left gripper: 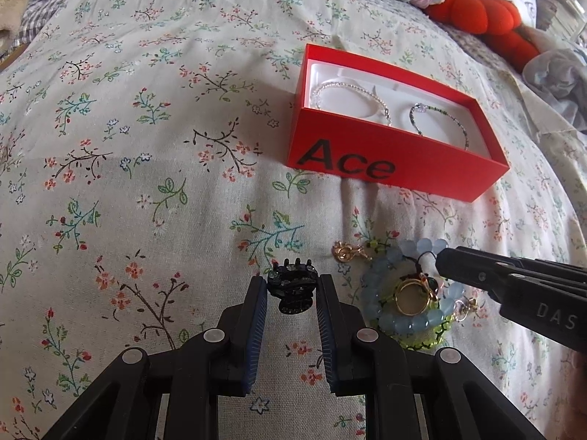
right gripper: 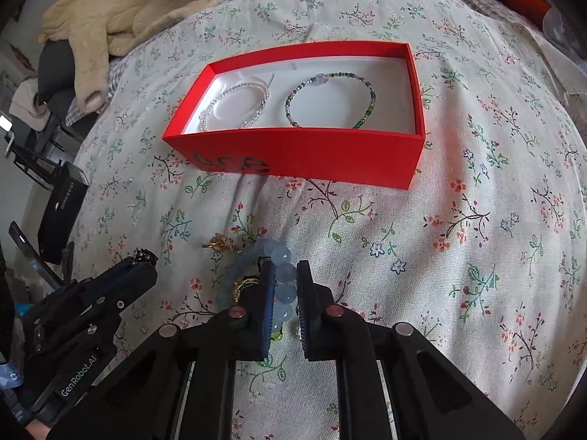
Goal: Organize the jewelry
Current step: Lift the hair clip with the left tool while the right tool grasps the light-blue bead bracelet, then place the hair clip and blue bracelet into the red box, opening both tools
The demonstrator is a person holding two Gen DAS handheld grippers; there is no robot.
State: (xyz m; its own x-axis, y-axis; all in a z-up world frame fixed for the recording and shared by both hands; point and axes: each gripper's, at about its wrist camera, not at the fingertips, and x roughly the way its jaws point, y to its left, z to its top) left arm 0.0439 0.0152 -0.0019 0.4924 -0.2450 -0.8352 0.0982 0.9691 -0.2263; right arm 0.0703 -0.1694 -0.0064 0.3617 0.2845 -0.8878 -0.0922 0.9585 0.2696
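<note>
My left gripper point(left gripper: 291, 288) is shut on a small black claw clip point(left gripper: 291, 282), just above the floral bedspread. Right of it lies a jewelry pile: a pale blue bead bracelet point(left gripper: 396, 321), a gold ring point(left gripper: 403, 295), yellow-green beads point(left gripper: 425, 341) and a gold charm point(left gripper: 343, 253). My right gripper point(right gripper: 285, 282) is shut on the blue bracelet point(right gripper: 284, 278); its tip point(left gripper: 440, 260) reaches the pile from the right. Beyond stands an open red box point(right gripper: 293, 150) that holds a clear bead bracelet point(right gripper: 205, 113) and a green bead bracelet point(right gripper: 370, 91).
A beige blanket point(right gripper: 121, 11) lies at the far left of the bed, and a red plush point(left gripper: 477, 11) sits at the far right by pillows. A black box point(right gripper: 60, 212) stands off the bed's left edge. Floral bedspread point(left gripper: 146, 146) spreads to the left of the red box.
</note>
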